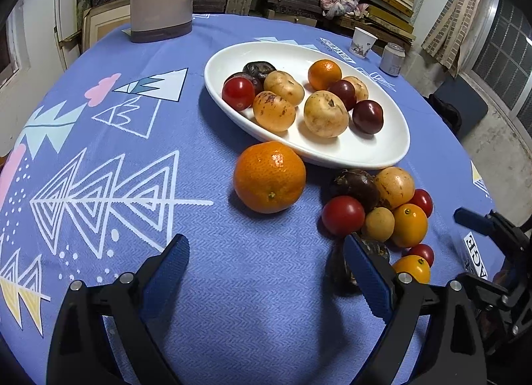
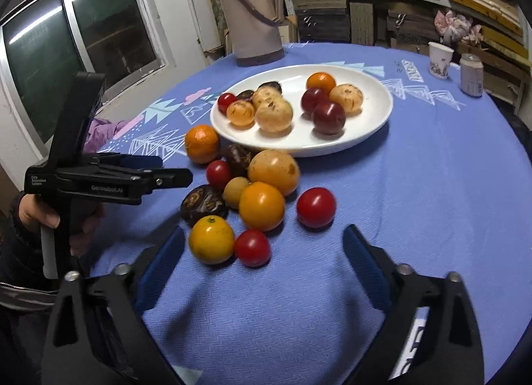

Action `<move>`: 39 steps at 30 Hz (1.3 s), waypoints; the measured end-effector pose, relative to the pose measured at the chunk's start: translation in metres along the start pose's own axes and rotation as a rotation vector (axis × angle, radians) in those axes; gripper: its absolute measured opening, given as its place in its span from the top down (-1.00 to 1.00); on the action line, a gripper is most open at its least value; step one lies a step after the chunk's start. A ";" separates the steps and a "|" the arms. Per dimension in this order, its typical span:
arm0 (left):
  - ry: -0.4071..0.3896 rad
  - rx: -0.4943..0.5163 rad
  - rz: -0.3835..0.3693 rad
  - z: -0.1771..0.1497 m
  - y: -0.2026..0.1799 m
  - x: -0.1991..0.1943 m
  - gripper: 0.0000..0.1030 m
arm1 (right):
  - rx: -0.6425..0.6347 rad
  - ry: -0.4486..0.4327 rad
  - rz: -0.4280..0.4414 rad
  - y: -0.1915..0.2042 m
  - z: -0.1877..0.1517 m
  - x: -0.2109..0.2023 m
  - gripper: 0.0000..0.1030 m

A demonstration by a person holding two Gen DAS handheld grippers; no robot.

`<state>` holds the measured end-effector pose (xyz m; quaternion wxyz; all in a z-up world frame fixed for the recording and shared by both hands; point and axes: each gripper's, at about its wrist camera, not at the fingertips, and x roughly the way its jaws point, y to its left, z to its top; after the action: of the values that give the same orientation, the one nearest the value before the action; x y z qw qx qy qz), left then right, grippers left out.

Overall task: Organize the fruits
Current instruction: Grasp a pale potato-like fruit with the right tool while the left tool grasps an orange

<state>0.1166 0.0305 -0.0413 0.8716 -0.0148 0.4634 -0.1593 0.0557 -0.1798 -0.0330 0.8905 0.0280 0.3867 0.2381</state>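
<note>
Left tool (image 1: 262,272) jaws spread wide, empty — right tool (image 2: 262,258) likewise, both angled downward

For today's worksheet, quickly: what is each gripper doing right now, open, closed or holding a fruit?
Left gripper: open, holding nothing.
Right gripper: open, nothing between its pads; the fruits lie just ahead.

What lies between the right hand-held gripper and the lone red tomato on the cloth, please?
Only bare blue tablecloth. In the right wrist view, the right hand-held gripper stands open and empty, and the red tomato sits just beyond its fingertips, untouched.
</note>
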 end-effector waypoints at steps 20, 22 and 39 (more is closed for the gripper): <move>-0.050 0.002 0.000 0.017 0.010 0.009 -0.81 | -0.031 -0.010 0.019 0.002 0.000 -0.004 -0.41; -0.046 0.006 -0.007 0.020 0.010 0.014 -0.71 | -0.017 -0.010 0.010 -0.003 0.000 -0.004 -0.41; -0.044 0.000 -0.109 0.027 0.014 0.026 0.08 | -0.009 -0.004 -0.003 -0.012 0.039 0.014 -0.37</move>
<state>0.1552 0.0325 -0.0494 0.8717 -0.0435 0.4425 -0.2063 0.0962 -0.1791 -0.0179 0.8918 0.0239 0.3839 0.2382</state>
